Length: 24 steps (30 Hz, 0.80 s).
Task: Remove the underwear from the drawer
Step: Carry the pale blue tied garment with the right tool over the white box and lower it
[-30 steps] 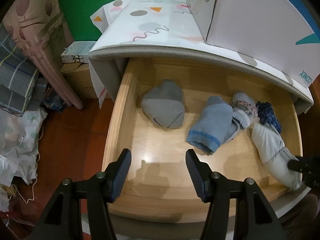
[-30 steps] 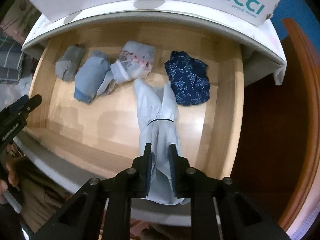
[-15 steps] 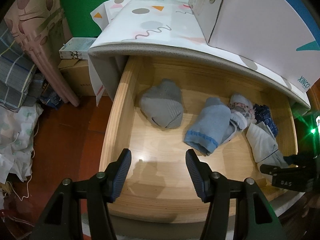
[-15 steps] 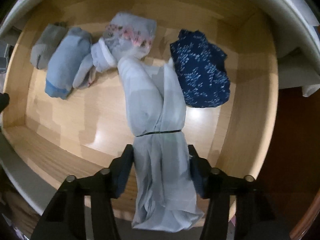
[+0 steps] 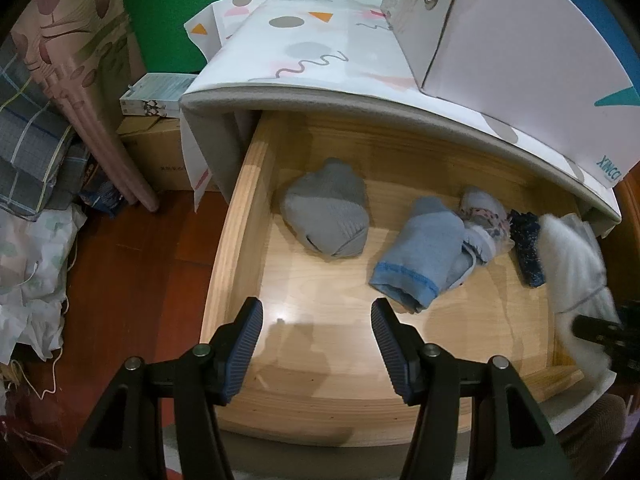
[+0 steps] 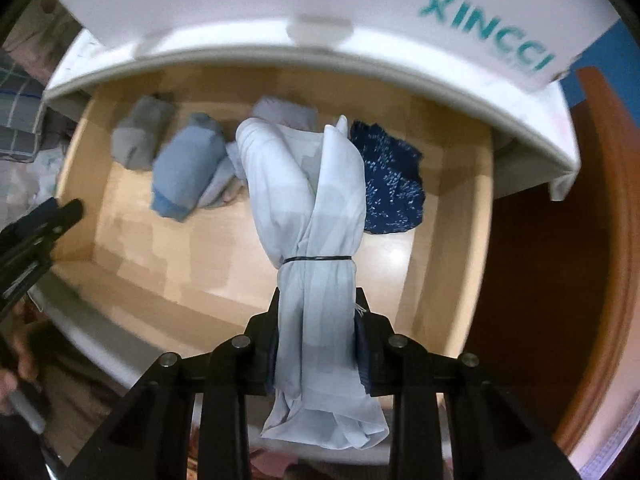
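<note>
The wooden drawer point(image 5: 236, 220) stands pulled out. A pale blue-white underwear bundle point(image 6: 308, 200), tied with a thin black band, hangs above the drawer floor point(image 6: 180, 248). My right gripper point(image 6: 318, 304) points down, and its jaws are closing with the pads pressed on the bundle's lower part. The bundle point(image 5: 572, 264) shows blurred at the right edge of the left wrist view. My left gripper point(image 5: 316, 308) hovers open over the drawer's front, holding nothing.
In the drawer lie a grey roll point(image 5: 328, 212), a blue roll point(image 5: 420, 248), a pale floral roll point(image 5: 480, 212) and a navy patterned piece point(image 6: 394, 184). A white box point(image 5: 520, 32) stands on the patterned top above. Clothes and cartons point(image 5: 152, 96) crowd the floor at left.
The right gripper opened wide around the bundle low in the drawer, then closed on it and raised it off the drawer floor. The left gripper has kept still.
</note>
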### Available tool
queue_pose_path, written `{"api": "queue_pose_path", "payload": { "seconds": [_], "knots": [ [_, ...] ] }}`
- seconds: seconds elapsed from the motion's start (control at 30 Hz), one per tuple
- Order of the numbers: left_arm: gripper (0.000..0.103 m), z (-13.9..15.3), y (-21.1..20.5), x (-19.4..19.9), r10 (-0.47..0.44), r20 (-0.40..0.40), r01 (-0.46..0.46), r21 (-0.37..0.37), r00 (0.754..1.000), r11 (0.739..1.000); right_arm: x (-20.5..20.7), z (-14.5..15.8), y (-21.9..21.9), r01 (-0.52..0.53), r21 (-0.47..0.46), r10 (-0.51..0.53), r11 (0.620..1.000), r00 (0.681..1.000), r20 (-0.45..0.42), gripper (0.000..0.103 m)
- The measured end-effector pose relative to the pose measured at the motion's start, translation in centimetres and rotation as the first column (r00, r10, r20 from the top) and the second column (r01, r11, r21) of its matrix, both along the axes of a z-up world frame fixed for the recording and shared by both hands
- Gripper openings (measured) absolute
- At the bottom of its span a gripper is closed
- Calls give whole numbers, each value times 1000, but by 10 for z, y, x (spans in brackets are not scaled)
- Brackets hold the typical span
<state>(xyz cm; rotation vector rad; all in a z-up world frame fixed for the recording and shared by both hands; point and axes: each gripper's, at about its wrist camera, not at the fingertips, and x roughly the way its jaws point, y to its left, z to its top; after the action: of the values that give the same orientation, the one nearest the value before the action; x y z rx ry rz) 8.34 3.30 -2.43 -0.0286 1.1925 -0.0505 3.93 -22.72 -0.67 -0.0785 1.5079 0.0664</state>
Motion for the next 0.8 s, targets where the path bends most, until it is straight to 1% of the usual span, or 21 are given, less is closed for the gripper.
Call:
{"api": "queue_pose_path", "payload": {
  "seconds": [0.1,0.3,0.47,0.6,0.67,0.73,0.8],
  "knots": [
    [58,0,0,0,-1,0,1,4,1000,1000,-9,24,-2,-10,18,9,1000,1000,29,27],
    [58,0,-2,0,-6,1,6,14,1000,1000,-22,72,3,-38,17,36,999,995,97,27],
    [58,1,0,-1,-2,7,2,4,1000,1000,-23,126,4,-58,22,53,998,985,165,27],
    [58,2,0,-1,-4,7,4,6,1000,1000,-10,162,4,-58,28,51,998,973,227,27],
    [58,2,0,0,-7,10,7,8,1000,1000,1,179,-1,-37,41,25,998,965,262,27],
    [58,2,-1,0,-5,10,5,9,1000,1000,16,189,-6,-22,51,6,998,957,289,27],
    [58,1,-2,0,-3,10,3,8,1000,1000,35,197,-8,1,41,-14,999,948,318,27]
  ]
}}
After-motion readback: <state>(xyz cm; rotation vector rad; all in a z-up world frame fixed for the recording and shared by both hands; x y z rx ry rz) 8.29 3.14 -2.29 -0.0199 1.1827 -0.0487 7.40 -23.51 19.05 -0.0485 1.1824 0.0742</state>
